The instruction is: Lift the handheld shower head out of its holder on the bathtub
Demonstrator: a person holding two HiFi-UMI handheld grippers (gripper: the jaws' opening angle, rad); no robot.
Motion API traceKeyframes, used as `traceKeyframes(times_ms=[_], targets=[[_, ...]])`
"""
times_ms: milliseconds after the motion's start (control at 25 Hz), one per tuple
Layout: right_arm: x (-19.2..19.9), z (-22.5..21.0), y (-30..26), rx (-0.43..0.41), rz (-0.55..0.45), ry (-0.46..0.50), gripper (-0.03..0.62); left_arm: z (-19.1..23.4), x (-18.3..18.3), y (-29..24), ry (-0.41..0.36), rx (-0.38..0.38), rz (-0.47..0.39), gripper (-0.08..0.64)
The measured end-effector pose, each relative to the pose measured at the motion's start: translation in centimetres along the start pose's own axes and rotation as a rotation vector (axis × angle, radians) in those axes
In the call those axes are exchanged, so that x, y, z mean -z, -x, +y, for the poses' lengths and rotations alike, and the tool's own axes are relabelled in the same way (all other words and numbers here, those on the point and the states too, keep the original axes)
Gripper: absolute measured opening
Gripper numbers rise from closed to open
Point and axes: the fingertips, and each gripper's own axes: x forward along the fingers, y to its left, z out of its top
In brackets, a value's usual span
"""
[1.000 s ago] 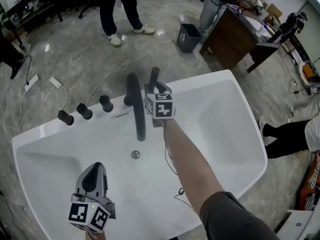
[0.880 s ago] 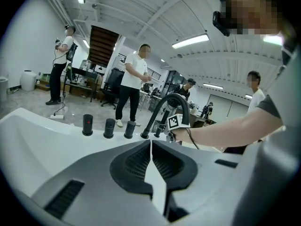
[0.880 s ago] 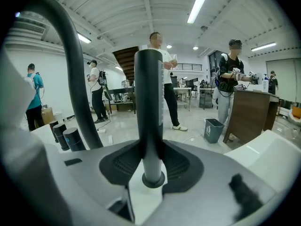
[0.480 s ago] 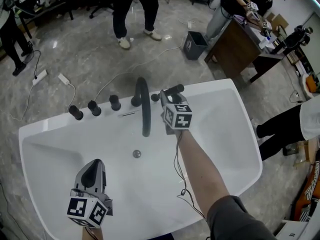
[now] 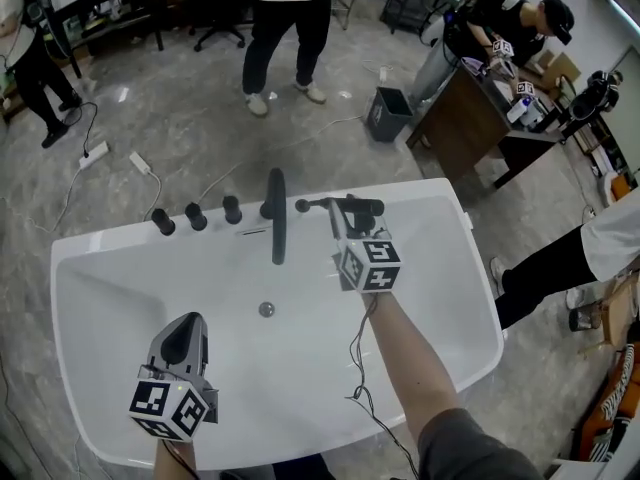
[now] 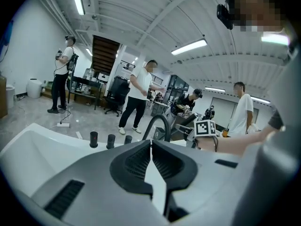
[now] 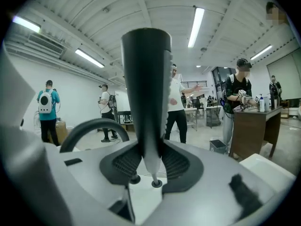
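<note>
Above the bathtub (image 5: 430, 190) rim beside the spout (image 5: 277, 223), my right gripper (image 5: 345, 216) clamps the shower head (image 5: 362, 206) at its handle; it looks rigid, smooth, probably slippery, so a firm mid-handle hold suits, while my left gripper (image 5: 185, 346) is closed, empty

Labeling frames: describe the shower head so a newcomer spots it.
Find the white bathtub, then the arched black spout on its far rim. Just right of it, the shower head is the straight black wand gripped by the right tool.

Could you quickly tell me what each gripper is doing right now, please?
Left gripper: closed, empty.
Right gripper: closed on the shower head.
</note>
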Motion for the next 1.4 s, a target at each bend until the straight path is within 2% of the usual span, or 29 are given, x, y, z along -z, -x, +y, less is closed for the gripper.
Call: traceKeyframes(times_ms=[160, 280, 440, 600, 800, 1400], targets=[[-2.5, -0.2, 4.5, -0.020, -0.066, 0.013, 0.140, -2.2, -0.6, 0.3, -0.001, 0.013, -0.012, 0.021], [-1.8, 0.0, 7.1, -0.026, -0.071, 0.046, 0.140, -3.8, -0.3, 0.4, -0.008, 0.023, -0.010, 0.021], [-1.1, 0.3, 9.9, -0.019, -0.069, 0.037, 0.140, -5.6, 0.1, 0.5, -0.023, 0.047, -0.006, 0.021], [-1.8, 1.4, 13.1, -0.027, -0.089, 0.009, 0.140, -7.3, 0.1, 1.0, -0.025, 0.062, 0.000, 0.021], [-3.5, 3.4, 17.6, -0.038, -0.129, 0.047, 0.140, -8.8, 0.0, 2.3, -0.054, 0.091, 0.000, 0.021], [-7.4, 10.2, 30.3, 0.076, -0.155, 0.039, 0.140, -10.4, -0.7, 11.4, -0.051, 0.197, -0.040, 0.021]])
